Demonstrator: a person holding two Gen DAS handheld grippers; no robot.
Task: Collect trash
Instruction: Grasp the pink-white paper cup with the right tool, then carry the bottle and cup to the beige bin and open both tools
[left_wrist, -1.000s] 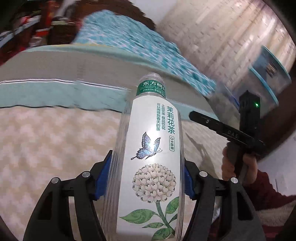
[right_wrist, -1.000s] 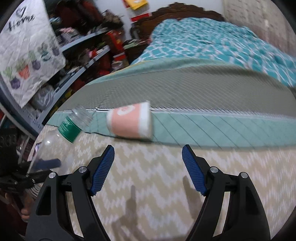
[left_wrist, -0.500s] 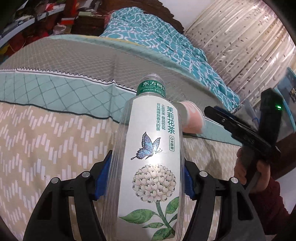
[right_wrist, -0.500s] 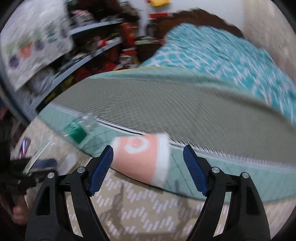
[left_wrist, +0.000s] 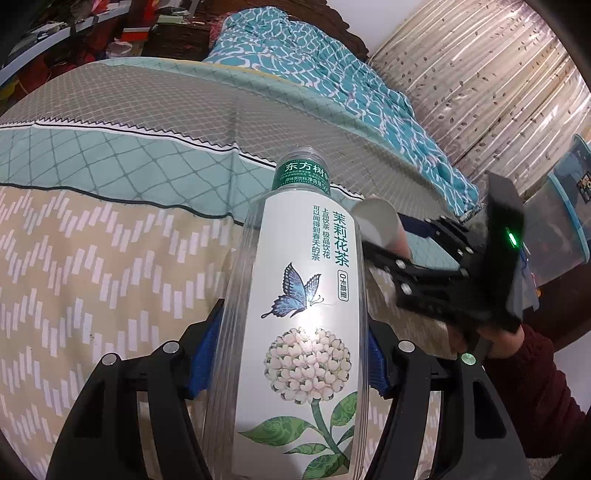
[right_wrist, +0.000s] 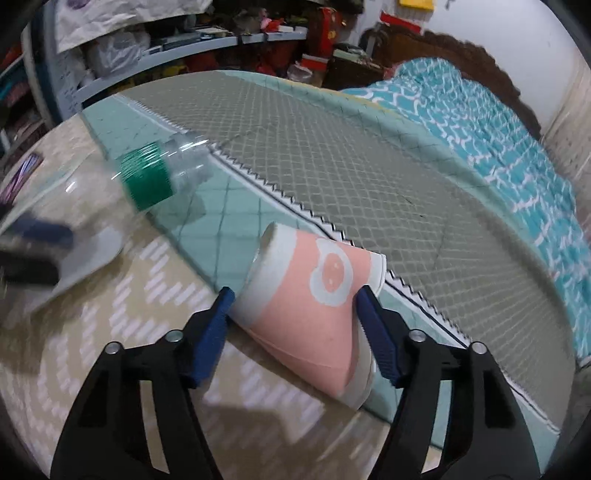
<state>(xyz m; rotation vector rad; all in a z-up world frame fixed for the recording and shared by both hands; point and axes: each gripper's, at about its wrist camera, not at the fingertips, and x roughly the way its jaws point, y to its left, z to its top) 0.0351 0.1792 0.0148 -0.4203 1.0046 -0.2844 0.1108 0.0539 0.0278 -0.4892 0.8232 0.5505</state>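
**A:** What is around you on the bed (right_wrist: 369, 173)?

**B:** The quilted cover runs in bands: beige zigzag nearest you, then a pale green band, then grey. A rumpled teal blanket (right_wrist: 491, 122) lies far up by the dark wooden headboard (right_wrist: 454, 48). Cluttered shelves (right_wrist: 207, 37) stand beyond the bed's far edge. In your left view a curtain (left_wrist: 491, 81) hangs on the right, with a clear storage bin (left_wrist: 565, 218) in front of it.

**A:** Does anything stand in my way?

**B:** Nothing lies on the cover right beside the paper cup (right_wrist: 306, 306). The empty tea bottle (left_wrist: 303, 314) in your left gripper (left_wrist: 291, 362) hangs to the cup's left, its green-labelled neck near the cup but apart from it. In your left view that bottle hides most of the cup; only the white mouth shows just beside its shoulder.

**A:** Where is the cup against my right gripper (right_wrist: 295, 332)?

**B:** It lies on its side across the border of the beige and green bands, between your blue pads (right_wrist: 210, 336). Its narrow base points up-left, its wide rim down-right. The jaws are closing on it. The left pad meets the wall near the base, the right pad sits against the wall close to the rim. I cannot tell whether they press yet.

**A:** And my left gripper?

**B:** Fairly wide, clamped on the bottle's body, both pads against its clear sides.
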